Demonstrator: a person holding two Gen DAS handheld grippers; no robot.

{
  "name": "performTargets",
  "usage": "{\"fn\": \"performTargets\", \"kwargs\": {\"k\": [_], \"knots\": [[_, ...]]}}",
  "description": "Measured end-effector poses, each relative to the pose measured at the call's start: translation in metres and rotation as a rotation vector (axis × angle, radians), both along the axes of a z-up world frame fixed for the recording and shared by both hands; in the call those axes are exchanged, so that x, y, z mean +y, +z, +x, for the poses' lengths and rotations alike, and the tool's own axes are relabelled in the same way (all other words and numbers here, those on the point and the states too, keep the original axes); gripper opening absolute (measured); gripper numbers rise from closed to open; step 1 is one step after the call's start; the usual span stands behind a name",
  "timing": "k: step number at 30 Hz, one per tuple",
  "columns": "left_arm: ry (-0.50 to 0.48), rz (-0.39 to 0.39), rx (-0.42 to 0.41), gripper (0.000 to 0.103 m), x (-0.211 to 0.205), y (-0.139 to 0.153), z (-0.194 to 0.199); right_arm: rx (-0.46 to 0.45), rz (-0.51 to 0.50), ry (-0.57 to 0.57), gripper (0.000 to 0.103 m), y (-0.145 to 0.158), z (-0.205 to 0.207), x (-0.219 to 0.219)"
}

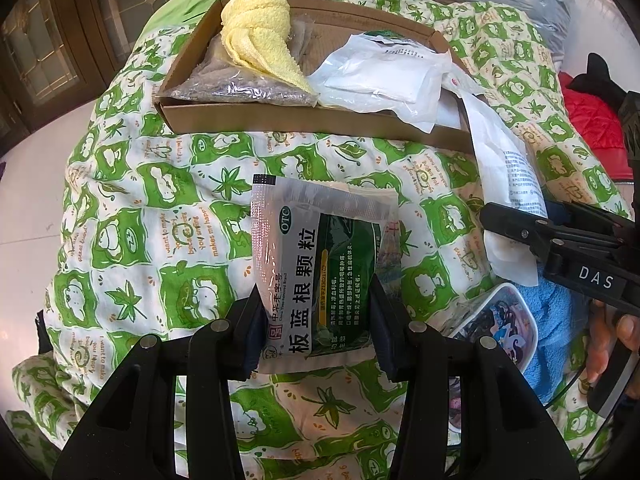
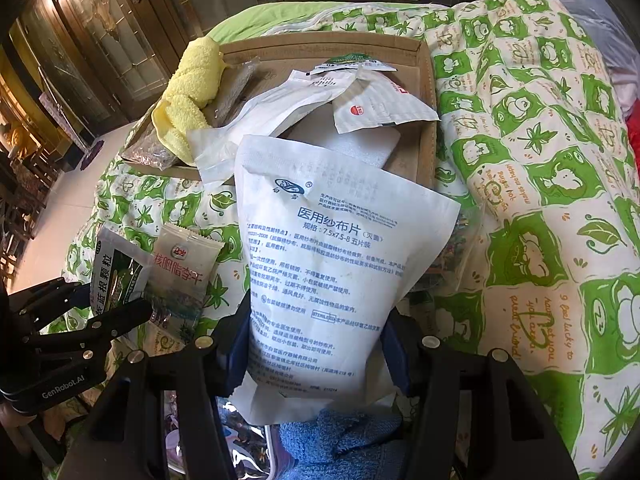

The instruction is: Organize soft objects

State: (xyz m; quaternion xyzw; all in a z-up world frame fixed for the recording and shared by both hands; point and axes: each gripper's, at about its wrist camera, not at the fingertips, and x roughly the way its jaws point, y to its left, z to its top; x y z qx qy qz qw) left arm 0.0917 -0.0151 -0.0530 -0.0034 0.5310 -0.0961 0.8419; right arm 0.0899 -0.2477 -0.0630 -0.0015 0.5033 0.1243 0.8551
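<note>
**Two grippers, each holding a packet over the quilt**

A green-and-white quilt [image 1: 160,200] covers the work surface; behind it I see dark wood-and-glass doors [image 2: 100,40] and a pale floor. At the far side of the quilt lies a shallow cardboard box [image 1: 280,120] holding a yellow towel [image 1: 260,28], a clear bag of dark grains [image 1: 240,88] and white pouches [image 1: 380,76].

My left gripper [image 1: 316,320] has its jaws partly closed on the lower end of a green sachet [image 1: 320,264], pads pressing both edges; the sachet stands out toward the box, above the quilt. A second, paler sachet [image 2: 184,264] shows just behind it in the right wrist view.

My right gripper [image 2: 316,356] has its jaws about half closed on a white gauze pouch [image 2: 332,264], gripped at its lower part; its top edge overlaps the box's near rim. Beneath that gripper lie a blue towel [image 2: 340,440] and a printed pouch [image 1: 500,320]. A hand [image 1: 608,344] holds the right gripper.
</note>
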Motion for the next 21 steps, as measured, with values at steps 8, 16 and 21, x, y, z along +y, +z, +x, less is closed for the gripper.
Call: {"fn": "performTargets", "kwargs": {"k": [8,16,21], "knots": [[-0.002,-0.003,0.000,0.045,0.000,0.001,-0.001,0.009,-0.001,0.003,0.056,0.000,0.001,0.001],[-0.009,-0.027,-0.031,0.045,0.005,0.022,0.004,0.040,0.054,-0.001,0.056,0.017,0.013,-0.004],[-0.019,-0.048,-0.077,0.045,0.004,0.053,0.021,0.025,0.052,-0.013,0.056,0.037,0.027,-0.010]]}}
